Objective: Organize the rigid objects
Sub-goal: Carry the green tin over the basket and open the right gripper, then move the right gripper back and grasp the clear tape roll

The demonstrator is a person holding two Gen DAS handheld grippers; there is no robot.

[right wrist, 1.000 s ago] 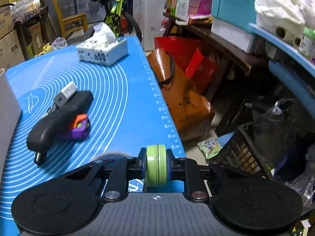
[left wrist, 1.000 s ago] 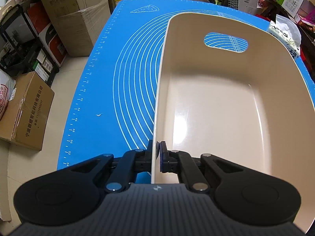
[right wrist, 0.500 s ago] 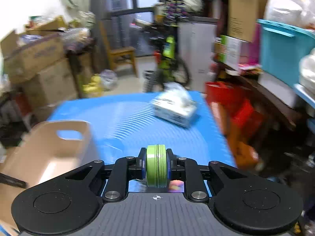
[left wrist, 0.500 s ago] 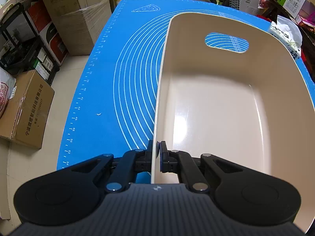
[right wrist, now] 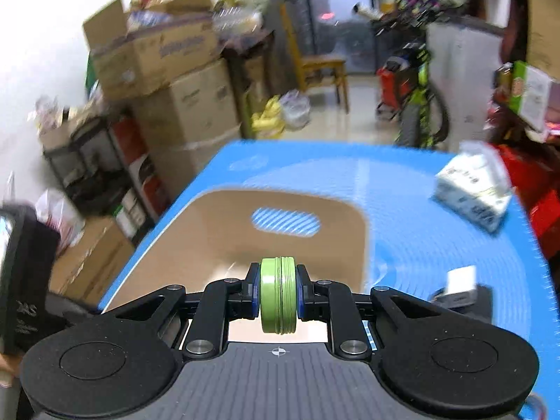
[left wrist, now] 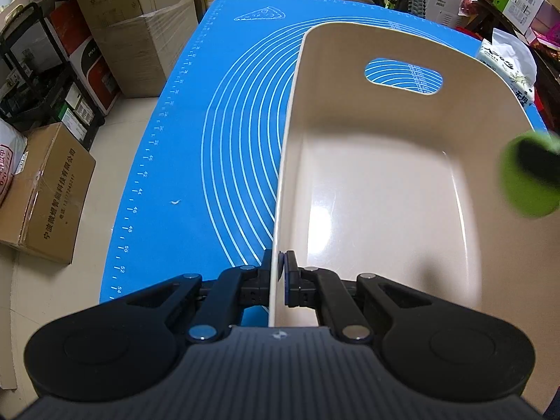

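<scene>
Left tongs (left wrist: 279,276): we've got them pinched tight on the near rim of the big beige plastic tub with the oval handle cutout (left wrist: 378,189), holding it steady on the blue silicone baking mat (left wrist: 217,147) that covers the counter.

Right tongs (right wrist: 278,297): clamped on a small round green metal tin (right wrist: 278,295), gripped by its flat faces so it stands on edge between the pads. From the left wrist view the green tin (left wrist: 528,175) shows as a blurry blob at the tub's right rim, so we'd say it's up in the air, right about at the tub.

Tub contents: nothing in it yet as far as we can see, just bare shiny floor.

Progress: early days, we reckon; first item is in hand but not dropped in.

Still left: a black handled gadget with a white block on it (right wrist: 462,287) sits on the mat to the right of the tub. Hard to tell what else is beside it, it's blurred.

Not our job, probably: the white tissue pack (right wrist: 472,192) at the far right of the mat — soft stuff, not rigid.
</scene>
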